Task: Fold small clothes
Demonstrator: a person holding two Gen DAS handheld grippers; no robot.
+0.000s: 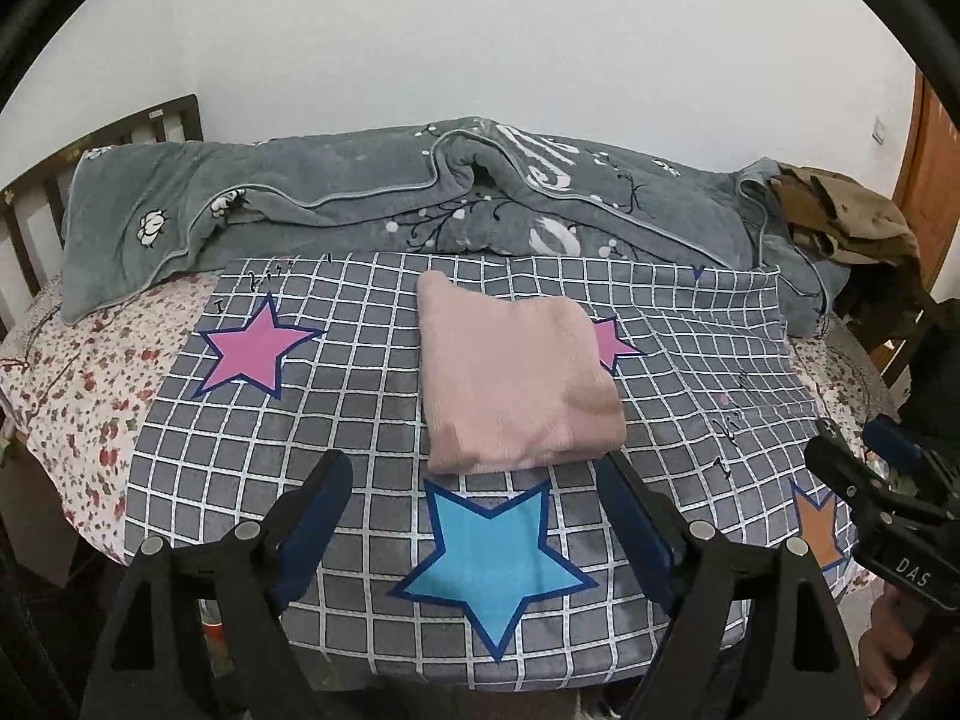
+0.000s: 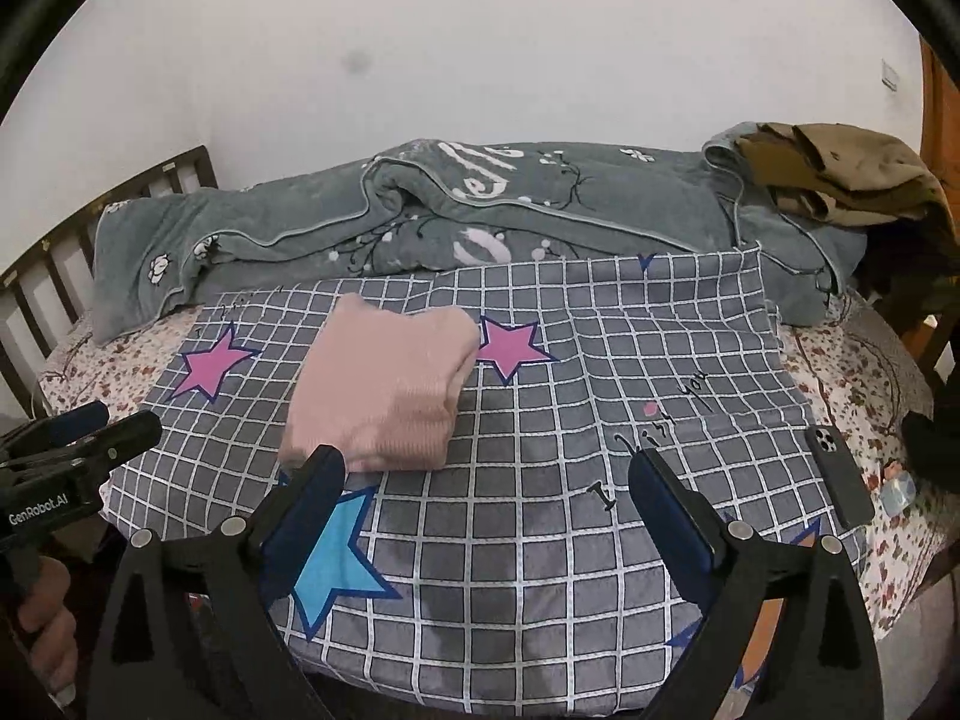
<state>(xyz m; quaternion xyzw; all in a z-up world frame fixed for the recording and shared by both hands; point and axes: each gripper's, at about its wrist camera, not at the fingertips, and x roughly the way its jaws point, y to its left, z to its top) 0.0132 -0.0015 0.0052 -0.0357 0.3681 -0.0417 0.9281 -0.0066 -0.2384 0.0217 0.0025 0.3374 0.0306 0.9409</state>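
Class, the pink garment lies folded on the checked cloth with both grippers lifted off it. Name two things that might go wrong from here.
The pink garment looks thick and soft, so its folds may spring open. A phone lies near the checked cloth's edge; tugging the cloth might slide it off.

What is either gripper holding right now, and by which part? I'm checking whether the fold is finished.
Nothing is held. The left gripper and right gripper both stand open and empty, clear of the folded pink garment.
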